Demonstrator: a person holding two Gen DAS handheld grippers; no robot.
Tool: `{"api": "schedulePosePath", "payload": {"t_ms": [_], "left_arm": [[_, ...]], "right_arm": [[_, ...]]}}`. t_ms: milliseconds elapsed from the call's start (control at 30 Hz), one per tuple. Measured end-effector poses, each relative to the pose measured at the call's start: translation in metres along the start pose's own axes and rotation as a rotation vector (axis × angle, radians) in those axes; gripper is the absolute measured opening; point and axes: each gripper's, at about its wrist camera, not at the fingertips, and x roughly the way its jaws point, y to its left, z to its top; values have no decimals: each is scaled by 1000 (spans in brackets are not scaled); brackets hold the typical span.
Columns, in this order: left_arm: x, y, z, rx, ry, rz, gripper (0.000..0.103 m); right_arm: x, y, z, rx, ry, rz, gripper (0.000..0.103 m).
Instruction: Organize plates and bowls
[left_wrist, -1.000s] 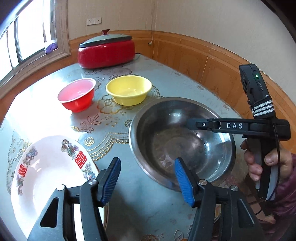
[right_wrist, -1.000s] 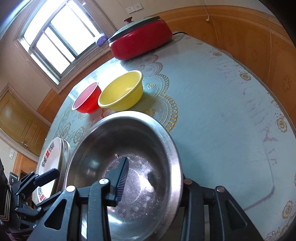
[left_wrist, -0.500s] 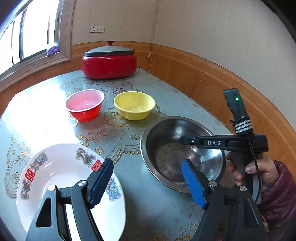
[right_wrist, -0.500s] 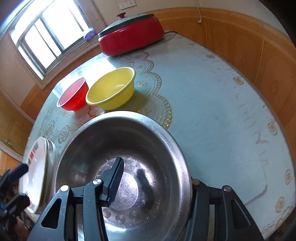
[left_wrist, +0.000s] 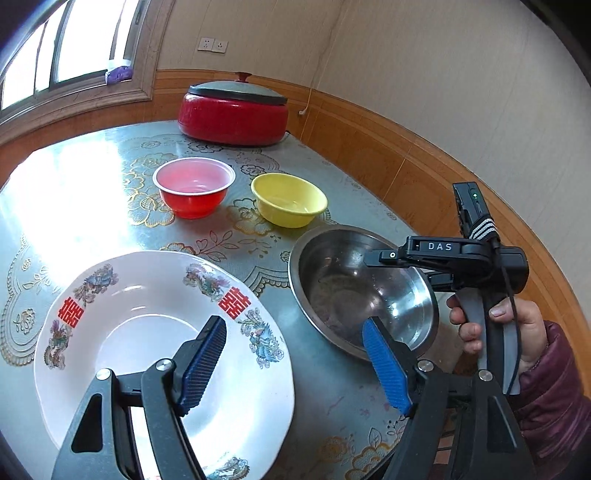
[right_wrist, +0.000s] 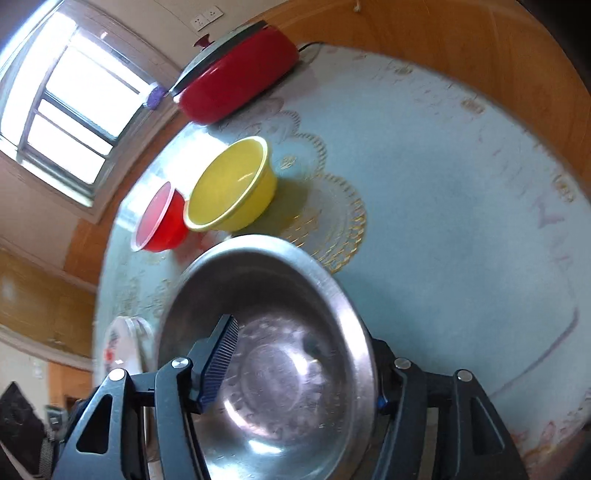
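Note:
A white plate (left_wrist: 122, 317) with red characters lies at the near left of the table. Right of it sits a steel bowl (left_wrist: 343, 291). Behind them stand a red bowl (left_wrist: 192, 184) and a yellow bowl (left_wrist: 288, 199). My left gripper (left_wrist: 295, 369) hangs open and holds nothing, one finger over the plate, the other over the steel bowl's near rim. My right gripper (right_wrist: 299, 373) straddles the wall of the steel bowl (right_wrist: 280, 306), one finger inside, one outside the rim. Its jaws are opening and the inner pad stands off the metal.
A red lidded pot (left_wrist: 232, 110) stands at the table's far end by the wall, under a window. A person's hand (left_wrist: 517, 328) in a dark red sleeve holds the right gripper at the table's right edge. Wood panelling runs close along that side.
The left gripper drew back, widened its jaws and now shows the whole plate beneath it. The right gripper's jaws spread apart around the steel bowl's wall, and its view rolled.

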Motion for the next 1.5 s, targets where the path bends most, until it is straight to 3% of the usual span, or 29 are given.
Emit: {"api": "schedulePosePath", "payload": {"t_ms": [200, 333, 500, 633, 700, 767, 867, 1067, 1233, 1333, 1500], "left_arm": [[0, 4, 3, 15, -7, -10, 79], [8, 2, 11, 15, 7, 5, 77], [12, -4, 24, 28, -16, 52, 77], [23, -2, 42, -44, -17, 58, 77], [25, -1, 51, -84, -56, 47, 77], [25, -1, 60, -118, -108, 51, 80], [32, -5, 75, -130, -148, 81, 99], [58, -13, 103, -153, -97, 101, 99], [92, -9, 116, -195, 6, 190, 99], [111, -3, 120, -237, 67, 228, 99], [130, 7, 126, -326, 95, 192, 97]], "right_arm": [[-27, -1, -8, -7, -106, -87, 63], [-39, -2, -7, -38, -143, -96, 63], [-37, 4, 5, -74, -143, -43, 63], [-26, 16, 24, -141, -104, 4, 63], [-23, 18, 35, -164, -89, 42, 62], [-21, 22, 45, -201, -79, 50, 46], [-13, 28, 60, -263, -43, 72, 34], [4, 36, 87, -331, 5, 116, 31], [24, 34, 109, -322, 63, 178, 31], [36, 31, 119, -323, 72, 169, 31], [52, 22, 134, -300, 85, 196, 31]]}}
